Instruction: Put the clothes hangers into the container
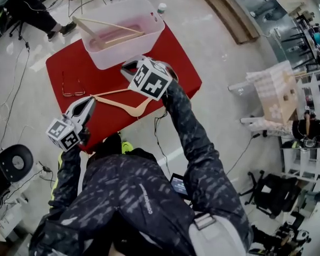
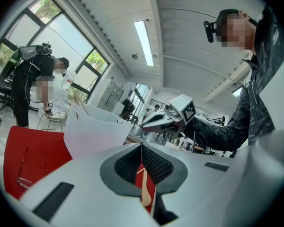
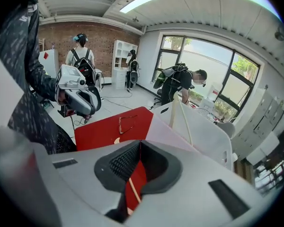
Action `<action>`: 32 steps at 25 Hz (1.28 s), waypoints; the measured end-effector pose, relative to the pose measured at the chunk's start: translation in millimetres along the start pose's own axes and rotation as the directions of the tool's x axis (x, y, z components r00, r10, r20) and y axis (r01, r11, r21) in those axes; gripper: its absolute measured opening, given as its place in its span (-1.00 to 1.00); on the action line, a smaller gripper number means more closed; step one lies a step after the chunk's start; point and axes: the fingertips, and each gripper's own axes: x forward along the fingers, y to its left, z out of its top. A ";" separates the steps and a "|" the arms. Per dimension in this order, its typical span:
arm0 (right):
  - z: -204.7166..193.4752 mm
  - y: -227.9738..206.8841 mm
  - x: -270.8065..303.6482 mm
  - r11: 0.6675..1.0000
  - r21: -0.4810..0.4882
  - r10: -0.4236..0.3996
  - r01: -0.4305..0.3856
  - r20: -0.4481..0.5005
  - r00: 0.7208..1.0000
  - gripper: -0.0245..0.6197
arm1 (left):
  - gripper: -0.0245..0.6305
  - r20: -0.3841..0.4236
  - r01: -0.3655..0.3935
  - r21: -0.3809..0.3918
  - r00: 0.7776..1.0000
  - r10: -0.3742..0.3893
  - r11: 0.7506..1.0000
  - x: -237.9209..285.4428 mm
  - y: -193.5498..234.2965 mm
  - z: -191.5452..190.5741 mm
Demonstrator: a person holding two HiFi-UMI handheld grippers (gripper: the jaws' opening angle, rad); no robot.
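one wooden hanger [image 1: 127, 109] lies on the red table [image 1: 69, 63], near side of the container [image 1: 114, 57]. light, stiff, smooth: i would pinch its thick shoulder. left gripper [image 2: 142, 145], right gripper [image 3: 140, 143]: jaws pressed together, empty.

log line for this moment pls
left gripper: shut | right gripper: shut | hanger: on red table | container: hangers inside
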 end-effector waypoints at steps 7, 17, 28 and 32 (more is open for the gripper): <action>-39.0 61.2 -2.2 0.982 0.155 0.097 -0.107 0.065 0.993 -0.88 | -0.89 -0.031 -0.004 -0.016 1.000 0.003 1.000 -8.1 -24.2 -29.9; -86.0 115.8 12.9 0.966 0.206 0.156 -0.158 0.026 0.987 -0.71 | -0.89 -0.077 -0.025 -0.067 0.997 0.020 0.997 -19.9 -33.5 -73.9; -131.1 158.3 52.7 0.955 0.244 0.189 -0.171 -0.053 0.981 -0.34 | -0.89 -0.100 -0.063 -0.116 0.994 0.052 0.991 -35.9 -20.9 -111.3; -150.0 162.8 72.2 0.955 0.244 0.200 -0.170 -0.101 0.975 -0.28 | -0.89 -0.113 -0.066 -0.134 0.992 0.051 0.989 -36.9 -16.1 -121.4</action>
